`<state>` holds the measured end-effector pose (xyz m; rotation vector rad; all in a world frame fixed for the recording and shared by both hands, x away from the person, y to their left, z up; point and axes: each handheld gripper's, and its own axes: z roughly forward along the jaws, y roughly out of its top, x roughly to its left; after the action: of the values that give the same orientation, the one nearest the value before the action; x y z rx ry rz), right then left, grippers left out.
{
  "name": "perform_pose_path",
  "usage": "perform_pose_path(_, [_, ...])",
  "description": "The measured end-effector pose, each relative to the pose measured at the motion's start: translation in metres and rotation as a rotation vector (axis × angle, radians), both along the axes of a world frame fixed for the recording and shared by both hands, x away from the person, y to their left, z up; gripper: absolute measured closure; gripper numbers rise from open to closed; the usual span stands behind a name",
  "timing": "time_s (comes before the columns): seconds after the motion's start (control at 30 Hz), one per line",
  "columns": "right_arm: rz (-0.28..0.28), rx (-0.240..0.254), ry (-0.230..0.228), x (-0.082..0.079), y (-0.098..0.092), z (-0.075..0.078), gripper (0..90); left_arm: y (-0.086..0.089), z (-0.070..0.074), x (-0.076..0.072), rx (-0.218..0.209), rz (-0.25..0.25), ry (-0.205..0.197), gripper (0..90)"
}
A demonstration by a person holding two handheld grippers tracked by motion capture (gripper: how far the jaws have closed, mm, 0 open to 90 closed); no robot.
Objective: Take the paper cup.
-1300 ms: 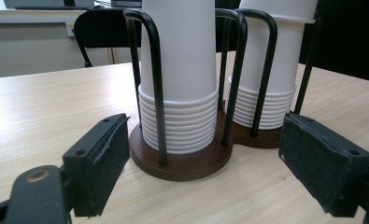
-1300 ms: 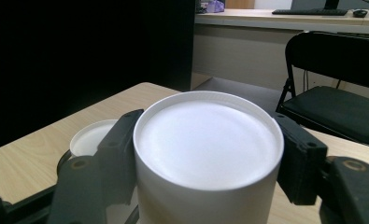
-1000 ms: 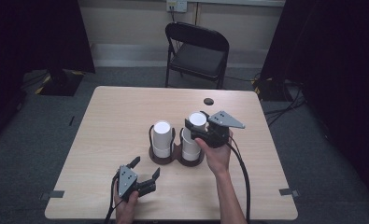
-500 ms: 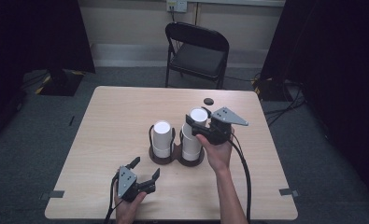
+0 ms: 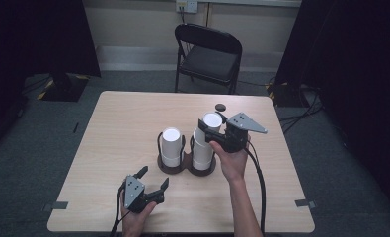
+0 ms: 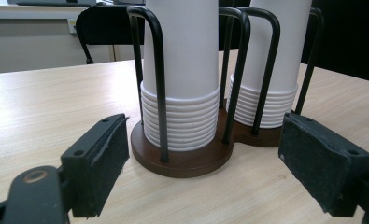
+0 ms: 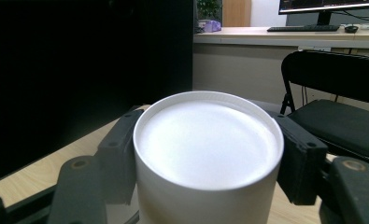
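A dark round-based wire rack (image 5: pixel 185 168) in the middle of the table holds two stacks of upturned white paper cups, the left stack (image 5: pixel 171 145) and the right stack (image 5: pixel 201 150). My right gripper (image 5: pixel 211 126) is shut on the top cup (image 5: pixel 212 119) of the right stack, held tilted just above the rest. In the right gripper view the cup's flat bottom (image 7: pixel 208 140) sits between both pads (image 7: pixel 119 149). My left gripper (image 5: pixel 154 176) rests open near the front edge, apart from the rack. In its view the left stack (image 6: pixel 182 70) and right stack (image 6: pixel 271 60) stand just ahead.
A small black disc (image 5: pixel 220 106) lies on the wooden table (image 5: pixel 123 123) behind the rack. A black folding chair (image 5: pixel 210 52) stands past the far edge. A cable (image 5: pixel 259 182) trails from the right gripper along the forearm.
The right gripper has raised the top cup slightly off the right stack. The left gripper has stayed where it was.
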<state>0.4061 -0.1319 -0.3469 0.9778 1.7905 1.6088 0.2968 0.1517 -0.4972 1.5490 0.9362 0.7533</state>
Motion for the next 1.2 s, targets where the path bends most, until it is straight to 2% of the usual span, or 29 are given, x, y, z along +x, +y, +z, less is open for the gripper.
perform_pose_path(0.17, [0.003,0.023,0.0,-0.003,-0.004,0.003,33.7,0.0,0.0,0.0,0.001,-0.017,0.005,15.7])
perform_pose_path(0.27, [0.006,0.029,-0.01,-0.007,-0.006,0.005,33.7,0.0,0.001,0.001,0.0,-0.02,0.026,16.1])
perform_pose_path(0.5, [0.004,0.032,-0.032,-0.024,-0.013,0.009,33.7,0.004,0.002,0.0,-0.038,-0.018,0.031,17.0])
perform_pose_path(0.6, [0.002,0.041,-0.037,-0.033,-0.018,0.007,33.7,0.005,0.002,0.0,-0.051,-0.032,0.032,21.9])
perform_pose_path(0.83, [-0.005,0.065,-0.02,-0.047,-0.023,-0.003,33.7,0.006,0.002,0.001,-0.081,-0.064,0.043,21.3])
perform_pose_path(0.87, [-0.018,0.07,-0.018,-0.053,-0.023,-0.005,33.6,0.007,0.002,0.0,-0.079,-0.068,0.038,21.4])
perform_pose_path(0.97, [-0.005,0.083,-0.018,-0.06,-0.022,-0.011,33.6,0.006,0.002,0.001,-0.074,-0.056,0.03,22.3])
perform_pose_path(1.03, [-0.008,0.081,-0.014,-0.063,-0.022,-0.012,33.6,0.004,0.001,0.002,-0.071,-0.072,0.044,24.6])
perform_pose_path(1.13, [-0.001,0.089,-0.013,-0.07,-0.02,-0.018,33.6,0.001,0.002,0.003,-0.05,-0.074,0.041,26.2])
perform_pose_path(1.2, [0.002,0.115,0.0,-0.074,-0.018,-0.026,33.6,0.0,0.004,0.003,-0.051,-0.083,0.037,26.4])
